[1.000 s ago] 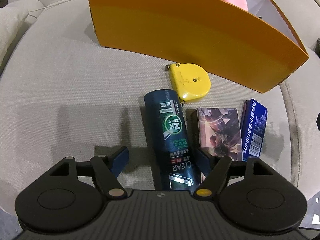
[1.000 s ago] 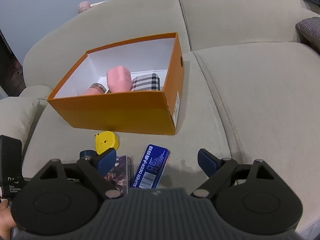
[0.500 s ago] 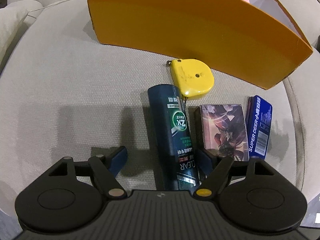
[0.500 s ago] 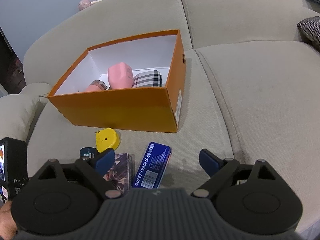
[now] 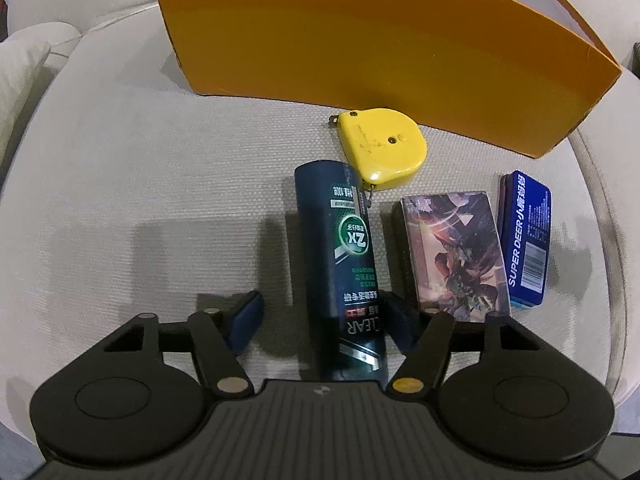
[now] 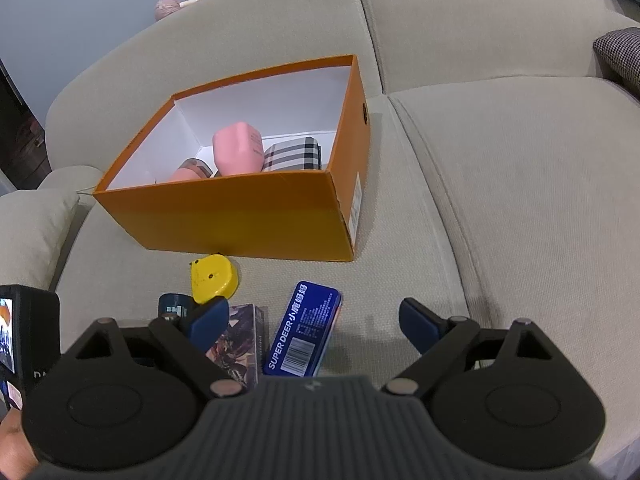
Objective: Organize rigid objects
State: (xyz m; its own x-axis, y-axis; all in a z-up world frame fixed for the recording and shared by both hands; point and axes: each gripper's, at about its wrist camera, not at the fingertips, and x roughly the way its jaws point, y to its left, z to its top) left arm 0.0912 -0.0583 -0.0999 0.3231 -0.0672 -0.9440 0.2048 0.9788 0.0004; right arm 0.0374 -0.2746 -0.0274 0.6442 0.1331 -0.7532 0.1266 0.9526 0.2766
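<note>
We've got the sofa [image 6: 520, 184], then the orange box [image 6: 240, 216] w/ a pink tub [image 6: 238, 148], plaid case [image 6: 294, 154] & a tube inside. Left gripper [image 5: 320, 316] jaws apart round the bottle [image 5: 340, 256]; right gripper [image 6: 316, 320] apart, empty, over the blue tin [image 6: 306, 330]. Risk: the round bottle rolls, bumping the tape measure [image 5: 380, 146].

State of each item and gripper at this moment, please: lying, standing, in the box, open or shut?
orange box: open, no lid
pink container: in box
plaid case: in box
dark bottle: lying, between left fingers
yellow tape measure: flat on sofa
card box: lying flat
blue tin: lying, shut
left gripper: open
right gripper: open, empty
</note>
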